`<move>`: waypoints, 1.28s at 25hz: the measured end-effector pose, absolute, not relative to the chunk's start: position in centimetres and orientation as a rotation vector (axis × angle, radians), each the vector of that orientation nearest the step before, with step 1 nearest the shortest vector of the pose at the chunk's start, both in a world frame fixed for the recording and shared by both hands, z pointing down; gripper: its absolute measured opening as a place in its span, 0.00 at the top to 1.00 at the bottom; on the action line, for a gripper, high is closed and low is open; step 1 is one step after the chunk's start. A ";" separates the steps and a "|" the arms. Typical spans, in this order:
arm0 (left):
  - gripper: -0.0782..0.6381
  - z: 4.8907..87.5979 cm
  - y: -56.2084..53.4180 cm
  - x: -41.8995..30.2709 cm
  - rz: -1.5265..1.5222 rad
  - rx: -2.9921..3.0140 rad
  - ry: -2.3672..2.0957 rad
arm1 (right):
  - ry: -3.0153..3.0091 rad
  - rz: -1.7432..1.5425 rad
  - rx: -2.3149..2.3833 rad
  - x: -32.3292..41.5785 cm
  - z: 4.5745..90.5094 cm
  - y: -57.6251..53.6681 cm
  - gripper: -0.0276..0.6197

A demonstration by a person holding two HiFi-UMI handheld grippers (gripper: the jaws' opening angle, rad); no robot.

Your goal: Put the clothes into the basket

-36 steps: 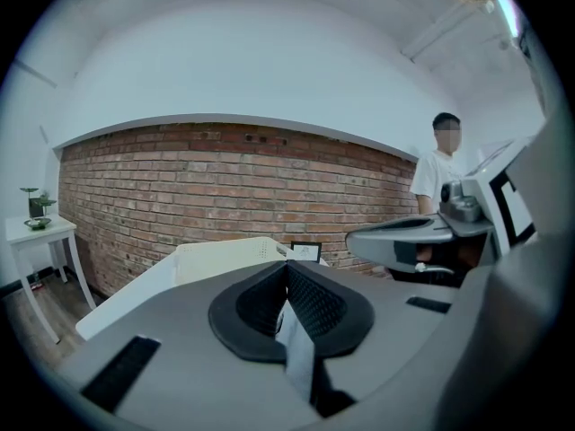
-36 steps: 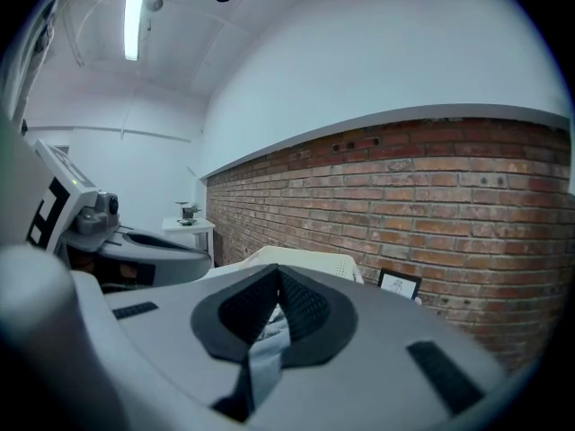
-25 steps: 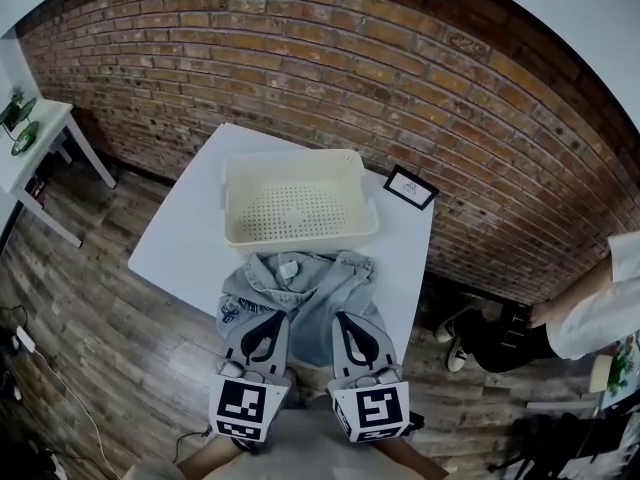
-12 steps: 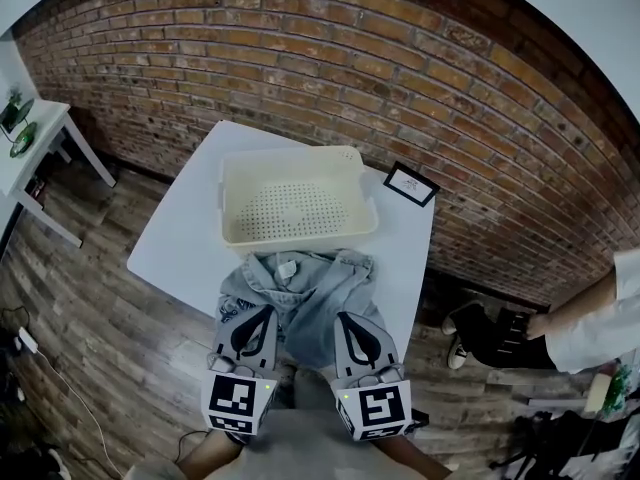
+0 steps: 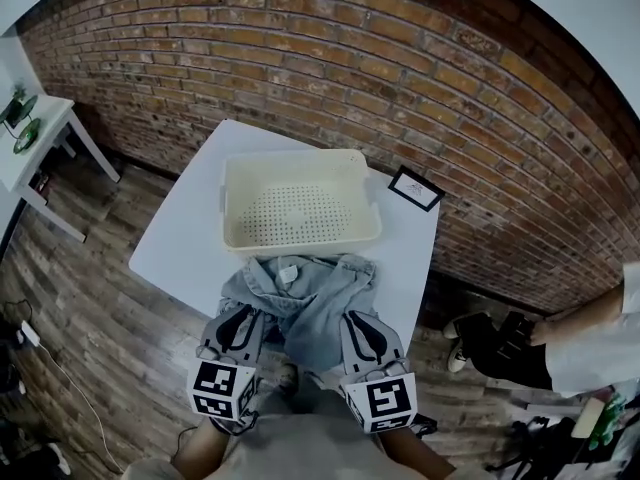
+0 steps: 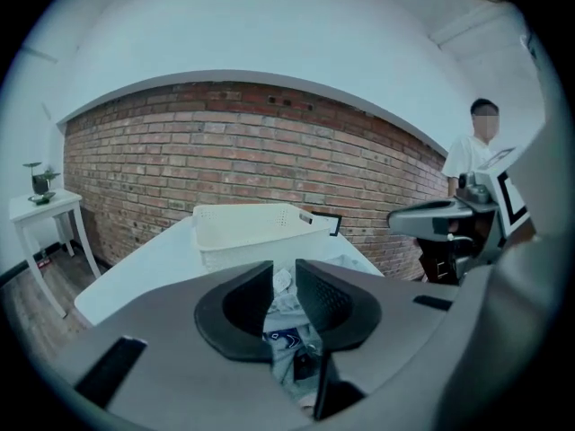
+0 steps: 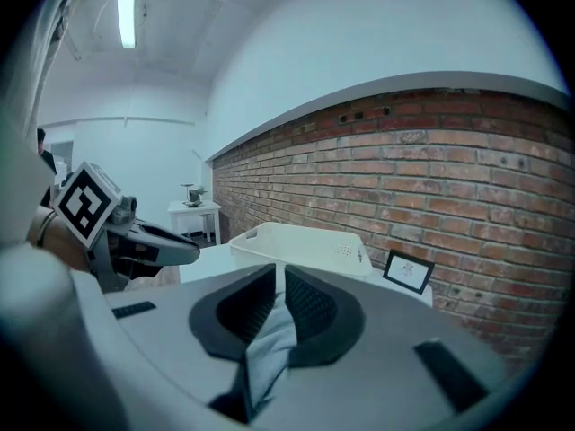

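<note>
**Head view and both gripper views.** The left claw (image 5: 243, 314) and right claw (image 5: 356, 318) sit at the near edge of a light-blue denim garment (image 5: 312, 298). The right claw is pressed together on a fold of the denim, which trails back between its jaws. The left claw's jaws have just been opening and stand slightly apart, with denim showing in the narrow gap. The garment lies crumpled on the white tabletop (image 5: 180, 248) just ahead of both claws. Beyond the garment stands the cream perforated basket (image 5: 300, 240).

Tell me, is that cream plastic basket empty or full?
Empty: the cream perforated plastic basket shows a bare holed bottom; the light blue denim garment lies outside, on the white table.
</note>
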State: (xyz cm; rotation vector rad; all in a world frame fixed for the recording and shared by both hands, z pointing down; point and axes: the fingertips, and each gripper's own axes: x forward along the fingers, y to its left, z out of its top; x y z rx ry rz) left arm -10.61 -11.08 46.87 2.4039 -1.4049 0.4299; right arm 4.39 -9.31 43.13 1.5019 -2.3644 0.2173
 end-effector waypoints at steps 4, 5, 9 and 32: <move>0.69 48.8 -11.6 -12.0 0.459 2.354 -1.362 | -2.369 0.295 1.453 4.9 44.8 -9.8 0.78; 0.66 49.3 -11.6 -12.3 0.482 2.345 -1.357 | -2.369 0.320 1.435 5.1 45.3 -9.8 0.75; 0.34 51.9 -12.2 -13.5 0.650 2.331 -1.352 | -2.353 0.431 1.362 5.9 47.7 -10.1 0.54; 0.12 65.9 -13.7 -14.8 0.879 2.010 -0.956 | -2.067 1.099 1.007 10.5 63.2 -10.9 0.10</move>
